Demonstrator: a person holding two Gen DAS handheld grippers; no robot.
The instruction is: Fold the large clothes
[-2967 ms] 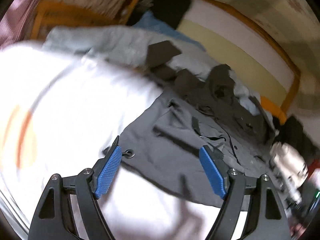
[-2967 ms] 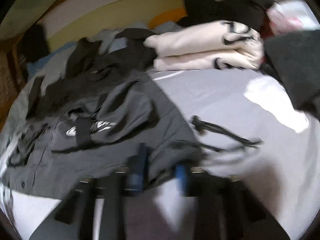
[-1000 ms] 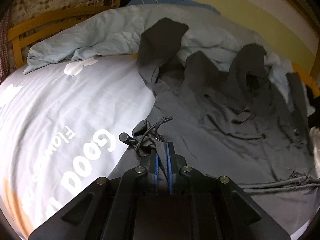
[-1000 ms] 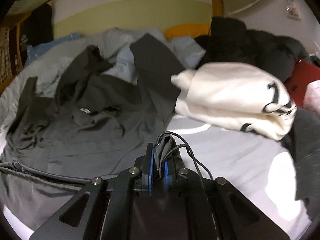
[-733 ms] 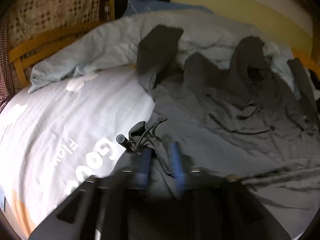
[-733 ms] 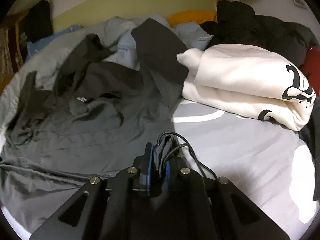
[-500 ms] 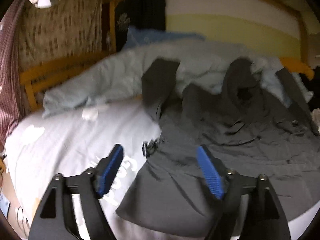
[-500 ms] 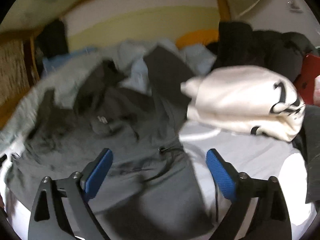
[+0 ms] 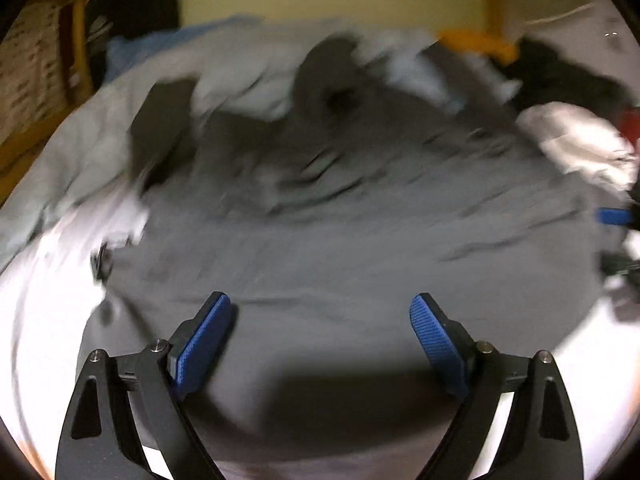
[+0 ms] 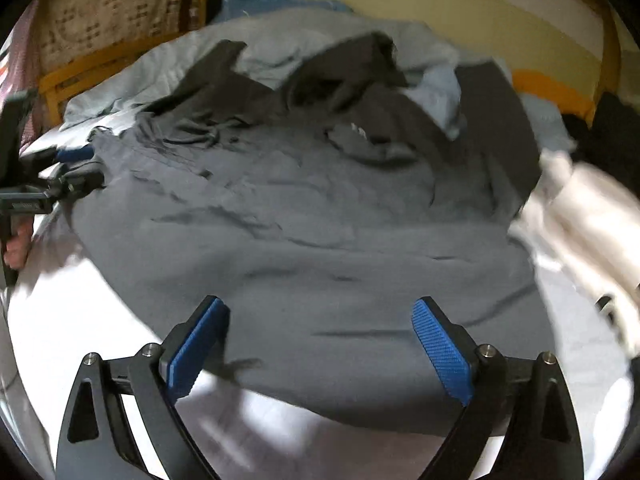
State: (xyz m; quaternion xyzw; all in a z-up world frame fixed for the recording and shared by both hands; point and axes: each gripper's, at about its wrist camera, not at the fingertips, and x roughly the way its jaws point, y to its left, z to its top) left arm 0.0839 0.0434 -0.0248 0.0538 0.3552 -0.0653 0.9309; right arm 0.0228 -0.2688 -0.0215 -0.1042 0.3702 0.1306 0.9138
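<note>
A large dark grey jacket (image 9: 340,240) lies spread flat on the bed, its sleeves and hood bunched at the far end. In the blurred left wrist view my left gripper (image 9: 319,304) hovers over the jacket's near hem. Its jaws are opening, with only flat cloth below them and nothing pinched. My right gripper (image 10: 318,308) is open wide above the near hem of the jacket (image 10: 320,220) and holds nothing. The left gripper (image 10: 74,155) and a hand (image 10: 16,246) show at the left edge of the right wrist view.
A folded cream sweatshirt (image 10: 580,208) lies right of the jacket, with dark clothes (image 9: 560,76) piled behind it. A light blue duvet (image 10: 280,36) is heaped at the far end. The wooden bed frame (image 10: 80,72) runs along the left. White sheet (image 10: 80,320) shows near me.
Both grippers were shut on the jacket's hem corners by the drawstrings. They have let go and opened wide, and both views have swung toward the middle of the jacket.
</note>
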